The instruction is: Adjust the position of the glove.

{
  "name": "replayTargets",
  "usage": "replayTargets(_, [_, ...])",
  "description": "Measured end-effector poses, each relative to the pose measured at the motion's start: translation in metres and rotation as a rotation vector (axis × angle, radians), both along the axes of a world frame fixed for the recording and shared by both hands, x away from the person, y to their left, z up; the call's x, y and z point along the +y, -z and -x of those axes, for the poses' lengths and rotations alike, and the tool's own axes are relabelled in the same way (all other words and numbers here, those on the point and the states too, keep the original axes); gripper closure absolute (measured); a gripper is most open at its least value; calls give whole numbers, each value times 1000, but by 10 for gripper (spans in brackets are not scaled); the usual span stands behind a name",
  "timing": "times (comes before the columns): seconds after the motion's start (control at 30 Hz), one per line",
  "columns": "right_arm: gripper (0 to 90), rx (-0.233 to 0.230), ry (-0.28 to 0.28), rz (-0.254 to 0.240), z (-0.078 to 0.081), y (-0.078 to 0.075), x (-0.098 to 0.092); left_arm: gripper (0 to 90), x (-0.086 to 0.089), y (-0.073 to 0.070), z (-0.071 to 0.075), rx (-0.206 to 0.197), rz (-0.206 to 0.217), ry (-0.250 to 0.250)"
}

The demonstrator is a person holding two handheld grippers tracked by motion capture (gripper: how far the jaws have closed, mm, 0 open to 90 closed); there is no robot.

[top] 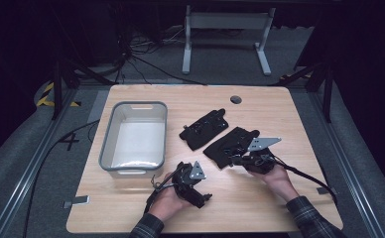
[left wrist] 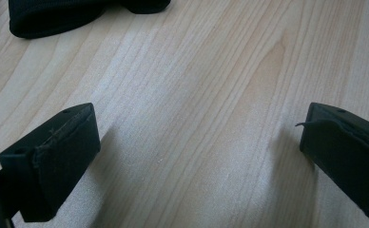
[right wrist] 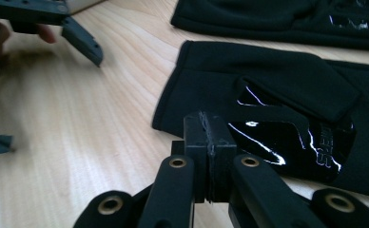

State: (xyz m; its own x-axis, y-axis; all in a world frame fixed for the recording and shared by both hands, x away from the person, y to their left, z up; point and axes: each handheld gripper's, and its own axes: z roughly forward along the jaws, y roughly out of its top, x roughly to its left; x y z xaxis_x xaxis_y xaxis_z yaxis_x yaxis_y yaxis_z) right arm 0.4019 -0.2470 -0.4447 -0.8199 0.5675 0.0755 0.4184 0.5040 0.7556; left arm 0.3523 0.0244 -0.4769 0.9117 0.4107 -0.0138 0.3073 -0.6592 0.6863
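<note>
Right tool [right wrist: 208, 142] has its jaws pressed together with nothing between them, sitting right at the cuff edge of the nearer black glove [right wrist: 268, 109], which lies flat around the middle of the desk [top: 260, 198] toward its right side. The second glove [top: 204, 129] lies just behind it. Left tool [left wrist: 199, 147] has jaws wide apart over bare wood near the front edge, and a grey tub [top: 112, 136] is by the left edge.

Two black gloves [top: 232, 145] [top: 205, 128] lie flat, side by side, right of centre.
</note>
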Motion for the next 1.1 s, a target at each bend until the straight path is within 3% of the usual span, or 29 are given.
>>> replayTargets(0.2, [900, 8, 5, 6, -9, 7, 6, 0, 0, 0, -1, -4, -1, 7])
replayTargets(0.27, [900, -8, -3, 35, -10, 7, 12, 0, 0, 0, -1, -4, -1, 7])
replayTargets(0.37, [900, -3, -19, 16, -12, 7, 19, 0, 0, 0, -1, 0, -3, 4])
replayTargets(0.63, [900, 4, -31, 43, -16, 16, 29, 0, 0, 0, -1, 0, -4, 7])
replayTargets(1.1, [900, 18, -57, 66, -7, 16, 19, 0, 0, 0, -1, -1, -1, 11])
